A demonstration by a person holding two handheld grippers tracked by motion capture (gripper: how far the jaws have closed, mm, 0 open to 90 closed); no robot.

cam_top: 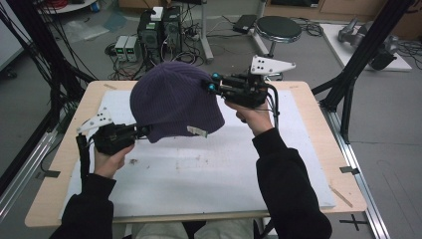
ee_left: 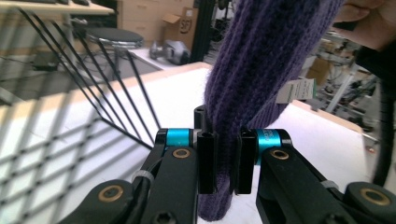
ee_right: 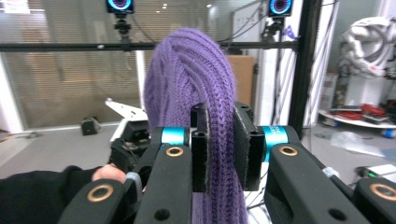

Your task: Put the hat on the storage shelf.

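- High view: a purple knit beanie is hanging above the white foam mat, lifted clear of it and stretched between the two grippers.
- High view: the left gripper is sitting at the hat's lower left edge, jaws pinching the brim; the left hand is holding it low, just above the mat.
- High view: the right gripper is clamping the hat's upper right edge, held higher and farther back; the right hand is coming up under it, black sleeve trailing toward the near edge.
- High view: a small white tag is dangling from the hat's lower rim. The wooden table is showing around the mat; a black stool is standing on the floor beyond.
- Left gripper view: the jaws are closing tight on a fold of the purple knit, which is running upright between both pads and rising out the top of the frame. The tag is showing at the right of the fabric, the mat lying below.
- Right gripper view: the jaws are gripping a thick ribbed fold of the beanie, pads pressing it from both sides. The fabric is arching up above the jaws. The left hand and its gripper are showing farther off, lower left.
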